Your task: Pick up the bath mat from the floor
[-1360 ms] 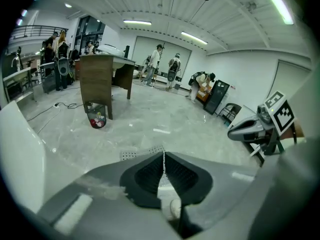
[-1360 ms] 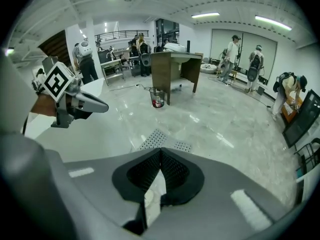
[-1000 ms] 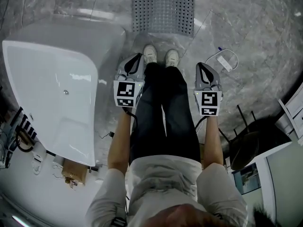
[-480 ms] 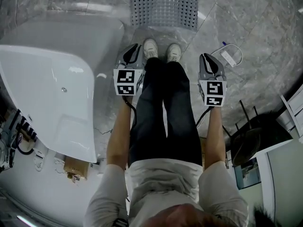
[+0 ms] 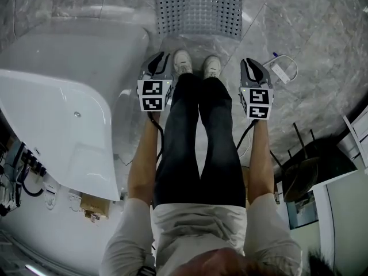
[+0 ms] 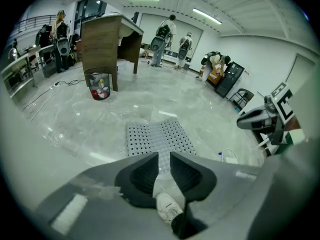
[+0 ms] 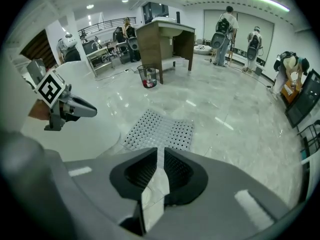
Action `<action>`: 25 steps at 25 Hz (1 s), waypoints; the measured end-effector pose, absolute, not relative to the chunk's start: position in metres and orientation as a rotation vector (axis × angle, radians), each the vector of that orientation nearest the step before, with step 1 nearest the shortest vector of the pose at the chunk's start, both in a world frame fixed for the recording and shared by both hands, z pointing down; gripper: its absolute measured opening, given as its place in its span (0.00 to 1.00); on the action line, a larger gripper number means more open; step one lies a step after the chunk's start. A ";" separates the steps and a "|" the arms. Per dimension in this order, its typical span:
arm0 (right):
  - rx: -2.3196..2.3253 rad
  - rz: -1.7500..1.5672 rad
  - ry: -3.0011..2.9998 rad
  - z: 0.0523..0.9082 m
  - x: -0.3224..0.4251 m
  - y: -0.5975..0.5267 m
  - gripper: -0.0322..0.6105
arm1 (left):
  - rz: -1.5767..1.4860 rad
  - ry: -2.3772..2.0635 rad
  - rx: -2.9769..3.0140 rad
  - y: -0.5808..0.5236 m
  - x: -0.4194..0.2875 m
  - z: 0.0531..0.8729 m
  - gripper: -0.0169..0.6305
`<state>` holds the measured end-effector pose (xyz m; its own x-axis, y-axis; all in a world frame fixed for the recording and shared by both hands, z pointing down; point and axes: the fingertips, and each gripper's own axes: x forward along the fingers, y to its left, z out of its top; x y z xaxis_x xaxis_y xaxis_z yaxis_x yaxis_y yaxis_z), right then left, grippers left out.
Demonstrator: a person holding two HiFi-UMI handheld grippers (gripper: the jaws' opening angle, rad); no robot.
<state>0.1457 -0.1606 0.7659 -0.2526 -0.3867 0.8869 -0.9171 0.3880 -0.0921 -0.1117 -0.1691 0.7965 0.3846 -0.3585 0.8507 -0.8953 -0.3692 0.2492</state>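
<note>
— Grey and dotted with holes, the bath mat [image 5: 198, 7] is seen flat on the marble floor [image 5: 310, 50]; where exactly is it placed?
— It is laid just ahead of the person's 2 white shoes [image 5: 183, 62], near a corner of the white bathtub [image 5: 52, 125]. It is touched by neither gripper.
— How is the left gripper [image 5: 161, 57] held?
— It is pointed steeply down beside the left leg. In the left gripper view its jaws are shown a narrow gap apart, having just been opening. Nothing is held between them; only the mat's near edge and 1 shoe are seen through the gap.
— And the right gripper [image 5: 247, 63]?
— It is carried the same way beside the right leg. Its jaws have just been opening too and are parted by a slimmer slit, with nothing gripped. Bare floor is seen through it, with the mat beyond.
— What else is noticed?
— A white cable [image 5: 280, 71] is lying on the floor near the right gripper. A brown desk [image 6: 107, 36] with a bin [image 6: 100, 86] beside it is seen well behind the mat.
</note>
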 end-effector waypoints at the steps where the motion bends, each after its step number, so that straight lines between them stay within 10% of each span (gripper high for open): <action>1: 1.132 0.808 -1.819 0.774 0.147 -0.163 0.12 | 0.924 -1.086 1.905 -0.172 -0.112 0.805 0.15; 25: 1.073 0.830 -1.754 0.944 0.179 -0.170 0.25 | 0.992 -1.094 1.821 -0.182 -0.126 0.955 0.28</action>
